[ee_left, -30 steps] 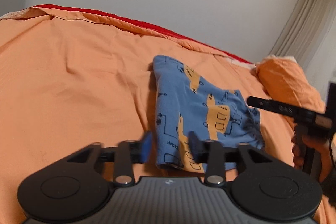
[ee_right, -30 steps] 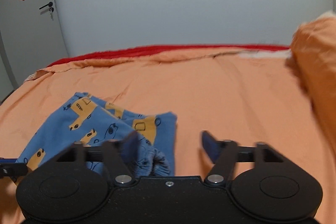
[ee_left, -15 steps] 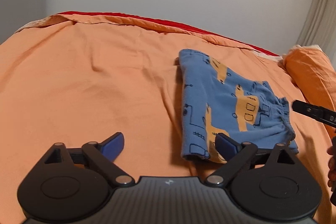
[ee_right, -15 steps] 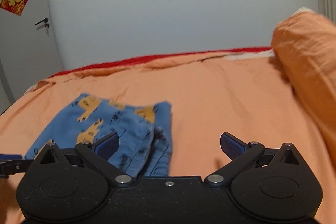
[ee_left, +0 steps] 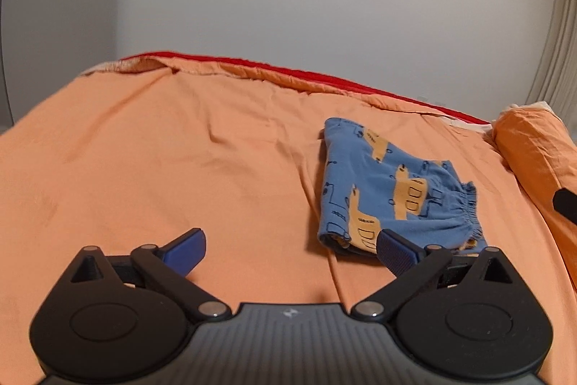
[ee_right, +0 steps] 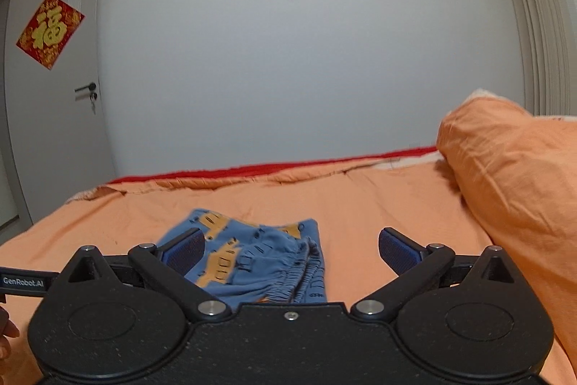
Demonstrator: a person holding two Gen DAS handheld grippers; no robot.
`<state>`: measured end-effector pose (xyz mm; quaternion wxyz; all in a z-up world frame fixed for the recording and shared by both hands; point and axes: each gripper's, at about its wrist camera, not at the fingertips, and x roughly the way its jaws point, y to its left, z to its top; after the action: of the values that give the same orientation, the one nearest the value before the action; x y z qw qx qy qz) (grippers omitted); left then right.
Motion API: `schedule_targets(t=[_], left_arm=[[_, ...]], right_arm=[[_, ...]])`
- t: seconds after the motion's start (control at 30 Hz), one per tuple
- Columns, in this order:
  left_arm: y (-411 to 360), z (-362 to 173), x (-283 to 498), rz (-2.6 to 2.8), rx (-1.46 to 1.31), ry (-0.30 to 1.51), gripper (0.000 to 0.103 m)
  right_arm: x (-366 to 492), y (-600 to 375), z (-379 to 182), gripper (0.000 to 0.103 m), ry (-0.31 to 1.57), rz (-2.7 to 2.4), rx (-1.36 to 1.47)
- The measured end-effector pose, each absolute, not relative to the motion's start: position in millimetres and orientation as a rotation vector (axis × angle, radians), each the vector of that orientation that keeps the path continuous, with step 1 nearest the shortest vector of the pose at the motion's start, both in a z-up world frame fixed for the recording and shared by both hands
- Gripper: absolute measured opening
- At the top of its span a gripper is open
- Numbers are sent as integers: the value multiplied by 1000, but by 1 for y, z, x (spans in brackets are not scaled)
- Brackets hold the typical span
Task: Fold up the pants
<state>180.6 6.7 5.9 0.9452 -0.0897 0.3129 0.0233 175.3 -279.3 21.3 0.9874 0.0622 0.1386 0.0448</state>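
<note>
Small blue pants with orange vehicle prints lie folded into a compact bundle on the orange bedsheet. In the left wrist view they sit right of centre, beyond my right pad. My left gripper is open and empty, above the sheet to the left of the pants. In the right wrist view the pants lie just ahead, elastic waistband nearest. My right gripper is open and empty, pulled back above them.
An orange pillow rises at the right of the bed, also in the left wrist view. A red blanket edge runs along the far side by the white wall. A grey door with a red decoration stands at left.
Both grippers opened from a narrow gap around the pants' near edge and pulled back and up. The pants stay folded on the sheet.
</note>
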Motion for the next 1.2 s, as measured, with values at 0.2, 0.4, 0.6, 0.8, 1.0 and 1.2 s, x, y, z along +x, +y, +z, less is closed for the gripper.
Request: schedule_targets(t=[0.2,0.4,0.6,0.8,1.0,1.2], left_arm=[[-4,22,145,37,-127,587,103],[-14,24,109,49,-6,547,103],[-20,12,81,38,23,577,103],[-23,-3,61,27,-18,599,103],[-31,-4,58,16,0,569,103],[-36,-3,59,6,2,570,103]], right_arm=[[129,-271,34,102,243,95,119],[85,-270,25,102,311,120,90],[48,-269,14,102,326,113,71],[38,-270,0,102,293,101,86],[42,-279,-13,102,298,84,112],[43,-288,-21,102,314,59,131]])
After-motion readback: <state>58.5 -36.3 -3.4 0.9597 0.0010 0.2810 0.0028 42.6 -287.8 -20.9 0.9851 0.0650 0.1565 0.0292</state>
